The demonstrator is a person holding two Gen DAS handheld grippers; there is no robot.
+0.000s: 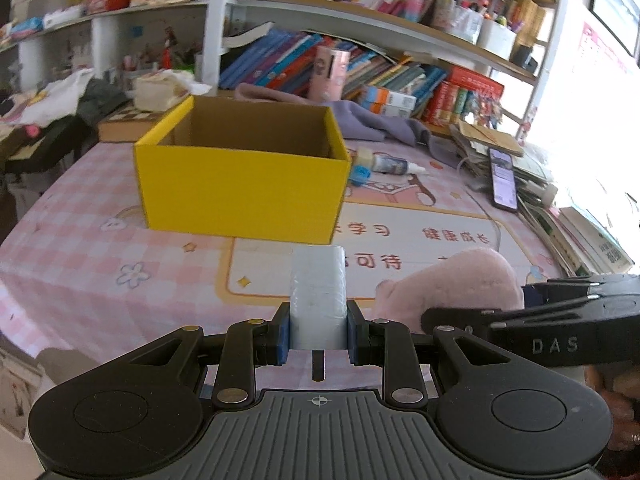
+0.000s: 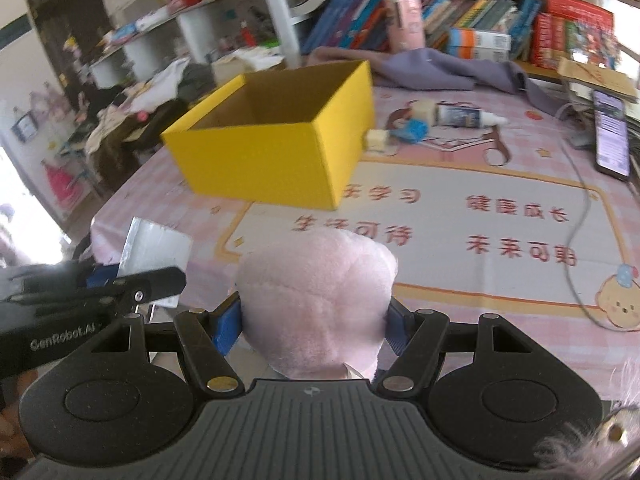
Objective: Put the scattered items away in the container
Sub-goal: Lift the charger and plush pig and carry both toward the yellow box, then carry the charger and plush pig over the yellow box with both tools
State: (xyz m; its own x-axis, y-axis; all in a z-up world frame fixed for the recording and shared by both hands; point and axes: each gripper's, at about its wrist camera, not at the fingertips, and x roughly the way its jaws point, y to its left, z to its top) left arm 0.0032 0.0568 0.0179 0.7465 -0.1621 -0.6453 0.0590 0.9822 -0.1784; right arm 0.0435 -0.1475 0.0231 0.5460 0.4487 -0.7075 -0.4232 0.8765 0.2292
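Beyond my work I note a tabletop [image 1: 80,240] under a pink checked cloth printed with red characters, and a phone [image 1: 503,178] lying face up with its screen lit on a stack of papers [image 1: 536,184] at the right edge. A purple cloth [image 2: 440,68] lies crumpled at the back, against shelves [image 1: 360,20] packed with leaning books. A heap of clothes [image 1: 60,100] sits far left.

Both wrist views look steeply down, sharing the yellow box [image 1: 240,192]
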